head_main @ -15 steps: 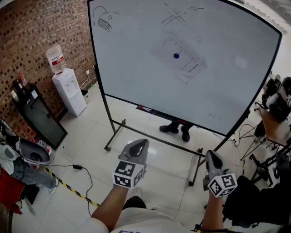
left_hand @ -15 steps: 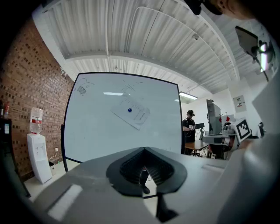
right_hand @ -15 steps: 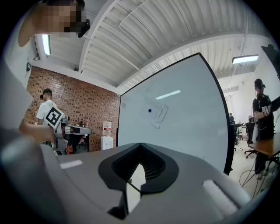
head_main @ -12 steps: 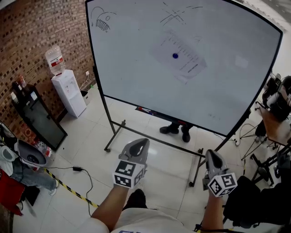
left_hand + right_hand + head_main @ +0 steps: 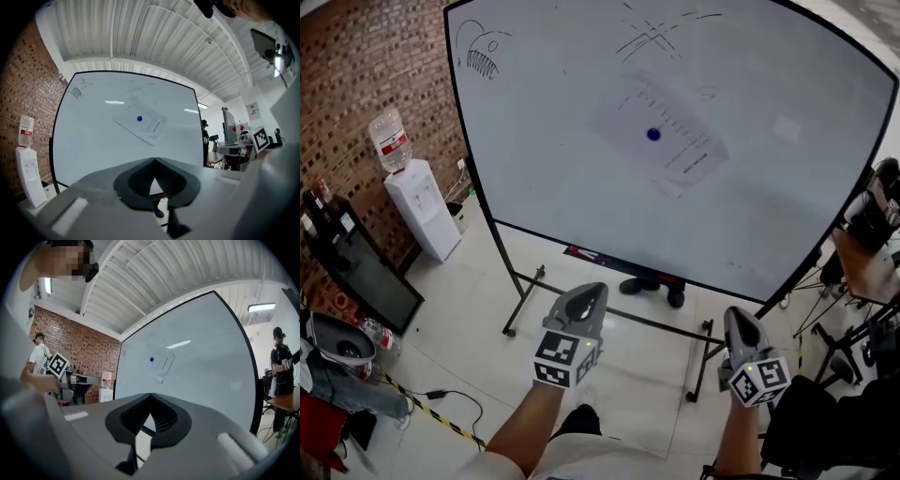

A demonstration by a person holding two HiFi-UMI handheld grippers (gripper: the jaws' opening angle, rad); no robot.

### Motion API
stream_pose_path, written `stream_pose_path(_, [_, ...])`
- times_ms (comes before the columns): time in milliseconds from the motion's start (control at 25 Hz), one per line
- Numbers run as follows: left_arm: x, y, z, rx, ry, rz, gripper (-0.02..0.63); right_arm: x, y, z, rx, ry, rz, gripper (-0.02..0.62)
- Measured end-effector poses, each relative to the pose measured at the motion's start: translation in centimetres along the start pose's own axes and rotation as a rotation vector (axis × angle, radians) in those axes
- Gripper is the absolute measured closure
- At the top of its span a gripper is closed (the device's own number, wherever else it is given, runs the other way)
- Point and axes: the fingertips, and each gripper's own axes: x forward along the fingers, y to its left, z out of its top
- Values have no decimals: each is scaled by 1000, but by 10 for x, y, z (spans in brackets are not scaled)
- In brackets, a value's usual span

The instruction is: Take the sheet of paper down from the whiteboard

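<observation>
A white sheet of paper [image 5: 661,131] hangs tilted on the large whiteboard [image 5: 534,141], pinned by a round blue magnet [image 5: 653,134]. The same sheet of paper [image 5: 140,122] shows in the left gripper view and, smaller, the sheet [image 5: 161,363] in the right gripper view. My left gripper [image 5: 589,297] and right gripper [image 5: 740,321] are held level well short of the board, below the paper, both shut with nothing in them. Marker doodles sit at the board's top.
A water dispenser [image 5: 417,202] with a bottle stands left of the board by the brick wall. A black cabinet [image 5: 352,267] is further left. A person's shoes [image 5: 652,289] show behind the board's stand. A desk and chairs [image 5: 862,272] crowd the right side.
The view has moved closer to the whiteboard, which now fills more of the head view. Both grippers stay shut in the same pose.
</observation>
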Motion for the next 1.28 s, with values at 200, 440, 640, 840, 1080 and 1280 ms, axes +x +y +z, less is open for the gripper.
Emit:
stream_pose_path(200, [59, 50, 9, 1, 5, -31, 600, 64, -17, 11, -1, -14, -41, 589])
stream_pose_path(440, [120, 104, 25, 35, -3, -103, 600, 129, -29, 18, 6, -31, -114, 589])
stream_pose_path(640, [149, 128, 35, 36, -17, -135, 600, 164, -28, 31, -29, -26, -138, 589])
stream_pose_path(840, [178, 123, 57, 43, -72, -192, 600, 183, -45, 66, -90, -56, -161, 589])
stream_pose_path(1080, [206, 109, 86, 91, -118, -193, 600, 202, -66, 92, -121, -102, -150, 589])
stream_pose_path(1280, [225, 98, 120, 155, -165, -178, 600, 215, -79, 121, -163, -138, -138, 589])
